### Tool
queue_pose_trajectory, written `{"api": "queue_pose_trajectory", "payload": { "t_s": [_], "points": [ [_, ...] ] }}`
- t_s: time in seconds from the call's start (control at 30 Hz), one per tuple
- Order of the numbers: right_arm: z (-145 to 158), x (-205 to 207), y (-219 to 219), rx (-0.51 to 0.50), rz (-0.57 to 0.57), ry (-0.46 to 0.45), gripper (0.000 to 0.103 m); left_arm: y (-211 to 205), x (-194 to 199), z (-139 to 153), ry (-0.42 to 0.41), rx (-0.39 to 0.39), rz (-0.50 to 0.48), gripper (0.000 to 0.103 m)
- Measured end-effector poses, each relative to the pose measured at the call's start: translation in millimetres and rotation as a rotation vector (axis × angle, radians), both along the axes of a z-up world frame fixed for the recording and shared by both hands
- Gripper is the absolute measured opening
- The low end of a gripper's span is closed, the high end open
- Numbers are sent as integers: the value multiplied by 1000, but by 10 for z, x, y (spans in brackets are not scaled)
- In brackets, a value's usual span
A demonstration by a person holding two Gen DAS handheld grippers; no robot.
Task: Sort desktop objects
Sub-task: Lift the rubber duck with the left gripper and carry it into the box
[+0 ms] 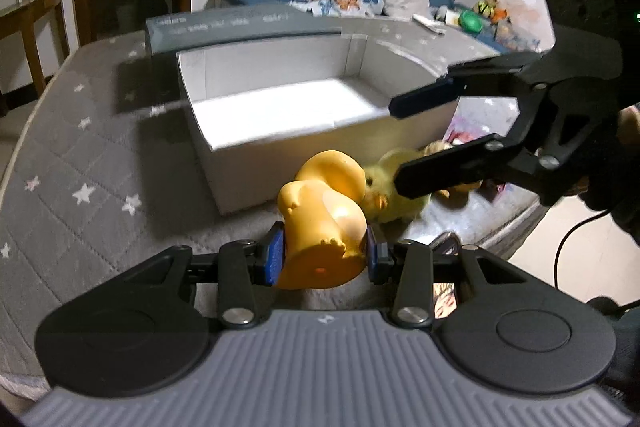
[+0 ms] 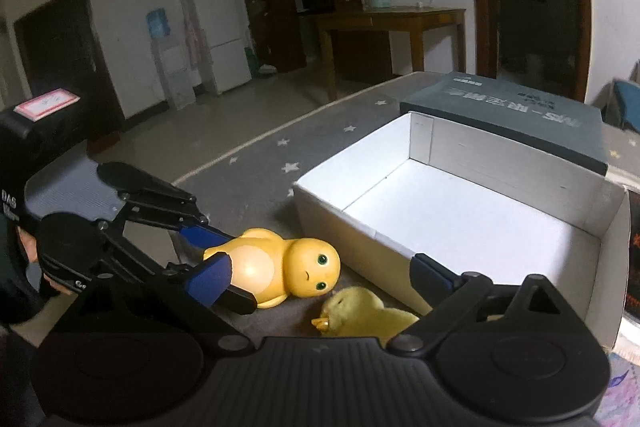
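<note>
Two yellow toys, one rubber duck (image 1: 320,215) clamped by left gripper (image 1: 325,255), one plush chick (image 2: 368,311) under spread-open right gripper (image 2: 320,275), one white box (image 2: 520,167).

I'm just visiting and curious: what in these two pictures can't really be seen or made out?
- Fluffy yellow chick: its lower body is hidden behind the right gripper's housing in the right wrist view.
- Dark lid print: too blurred to read in the left wrist view.
- Colourful printed sheet: cut off by the right wrist view's edge.
- Yellow toy figure: its face is turned away in the left wrist view.
</note>
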State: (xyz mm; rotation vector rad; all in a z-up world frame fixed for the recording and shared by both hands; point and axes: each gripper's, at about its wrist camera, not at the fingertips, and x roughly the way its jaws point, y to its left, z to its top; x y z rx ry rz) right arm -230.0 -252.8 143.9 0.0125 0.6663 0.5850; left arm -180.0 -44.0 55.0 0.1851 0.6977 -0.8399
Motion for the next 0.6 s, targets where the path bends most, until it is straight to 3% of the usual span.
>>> {"api": "queue_pose_trajectory", "payload": {
  "t_s": [0.27,0.6],
  "points": [
    [101,14,-168,36,-52,-8,88,-89,-18,196,-47,-62,-53,42],
    [330,122,-502,61,-182,-81,87,-463,133,452,-111,-80,-123,42]
  ]
}}
